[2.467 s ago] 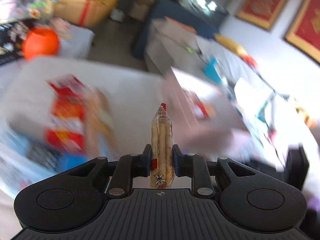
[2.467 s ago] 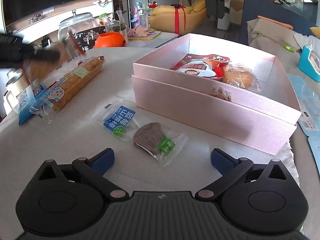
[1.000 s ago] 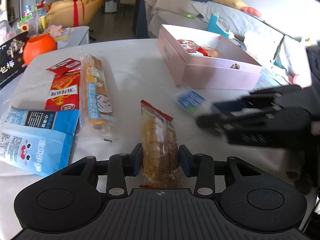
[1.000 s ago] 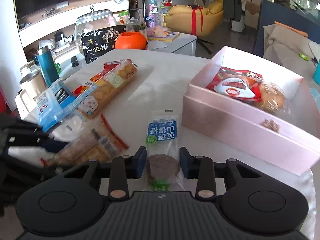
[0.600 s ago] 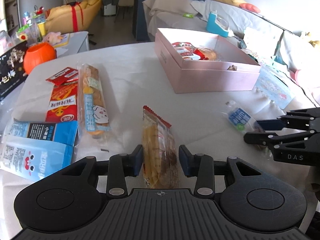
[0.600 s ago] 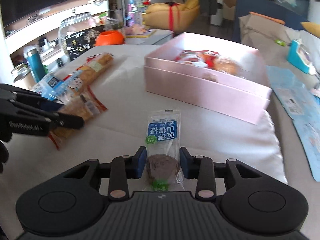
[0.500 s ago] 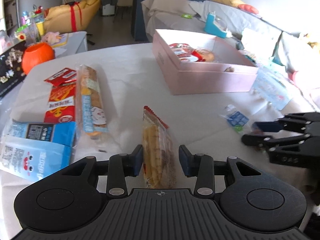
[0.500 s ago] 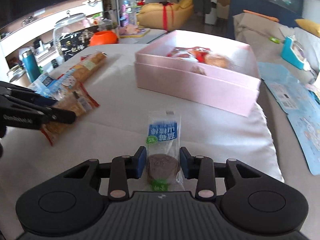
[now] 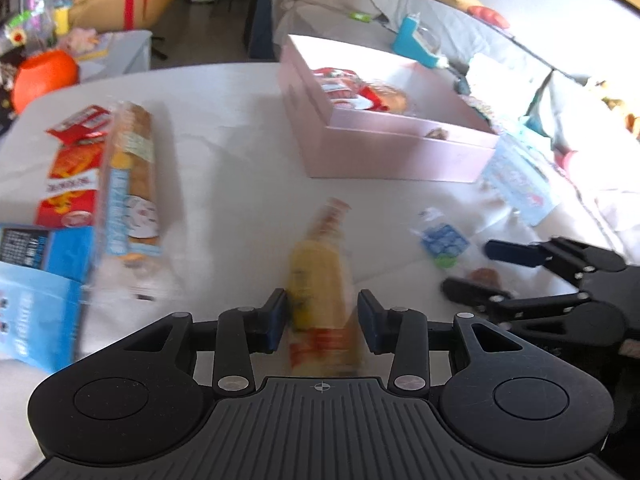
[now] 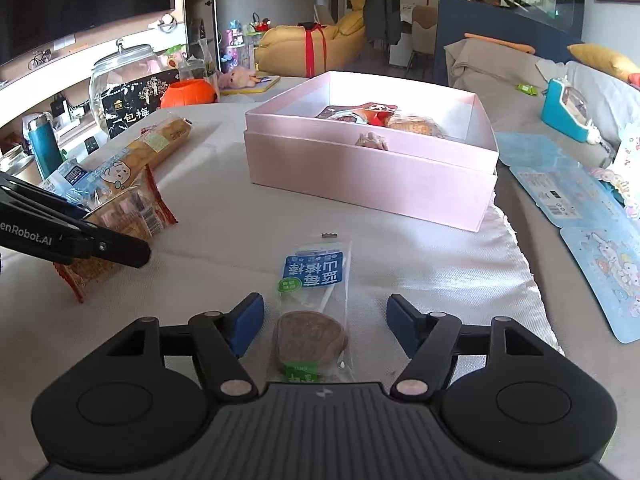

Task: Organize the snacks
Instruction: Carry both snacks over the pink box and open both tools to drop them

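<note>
Two grippers seen over white table. Right gripper point(image 10: 325, 320) now spread, blue-label snack point(image 10: 312, 312) released onto cloth between fingers. Left gripper point(image 9: 322, 316) blurred, cracker pack point(image 9: 320, 280) between slightly parted fingers; grip uncertain. Pink box point(image 10: 360, 168) far, snacks undelivered.

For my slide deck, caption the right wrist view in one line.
Open right gripper straddles a lollipop packet on the table, pink box beyond.
</note>
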`<state>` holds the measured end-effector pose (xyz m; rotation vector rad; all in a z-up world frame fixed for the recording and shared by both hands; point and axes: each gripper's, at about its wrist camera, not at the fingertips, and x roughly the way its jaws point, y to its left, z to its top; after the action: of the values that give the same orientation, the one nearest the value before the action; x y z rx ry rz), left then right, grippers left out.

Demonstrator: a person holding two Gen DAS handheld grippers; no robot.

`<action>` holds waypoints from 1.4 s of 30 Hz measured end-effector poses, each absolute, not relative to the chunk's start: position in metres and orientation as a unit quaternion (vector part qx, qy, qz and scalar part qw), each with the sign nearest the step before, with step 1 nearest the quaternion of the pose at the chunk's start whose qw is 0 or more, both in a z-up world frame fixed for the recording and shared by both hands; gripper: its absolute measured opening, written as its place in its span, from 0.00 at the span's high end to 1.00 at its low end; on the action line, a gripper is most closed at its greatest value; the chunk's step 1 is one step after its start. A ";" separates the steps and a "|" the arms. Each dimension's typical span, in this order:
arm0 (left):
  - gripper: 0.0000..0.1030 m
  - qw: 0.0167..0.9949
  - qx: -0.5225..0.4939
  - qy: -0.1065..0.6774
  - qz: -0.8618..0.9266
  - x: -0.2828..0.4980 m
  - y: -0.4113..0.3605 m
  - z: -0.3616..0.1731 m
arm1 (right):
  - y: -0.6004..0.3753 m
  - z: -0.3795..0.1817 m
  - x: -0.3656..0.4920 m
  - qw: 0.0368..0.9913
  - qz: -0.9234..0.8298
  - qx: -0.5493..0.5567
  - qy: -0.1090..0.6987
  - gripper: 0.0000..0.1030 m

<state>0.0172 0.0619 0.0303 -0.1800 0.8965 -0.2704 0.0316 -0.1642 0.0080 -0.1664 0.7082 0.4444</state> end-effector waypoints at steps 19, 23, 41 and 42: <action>0.58 0.887 -0.007 0.429 -0.170 0.010 0.024 0.044 | -0.162 0.006 0.033 0.912 0.209 -0.078 0.344 0.25; 0.58 0.883 -0.015 0.433 -0.183 0.010 0.020 0.042 | -0.162 0.006 0.033 0.912 0.209 -0.078 0.344 0.25; 0.58 0.883 -0.011 0.436 -0.172 0.008 0.010 0.042 | -0.169 0.030 0.018 0.915 0.224 -0.079 0.326 0.66; 0.59 0.886 -0.013 0.429 -0.173 0.006 0.012 0.046 | -0.172 0.036 0.018 0.918 0.222 -0.072 0.321 0.66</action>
<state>0.0058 0.0124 0.0458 -0.0264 0.8916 -0.3607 0.0183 -0.1721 0.0357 -0.1488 0.6593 0.4572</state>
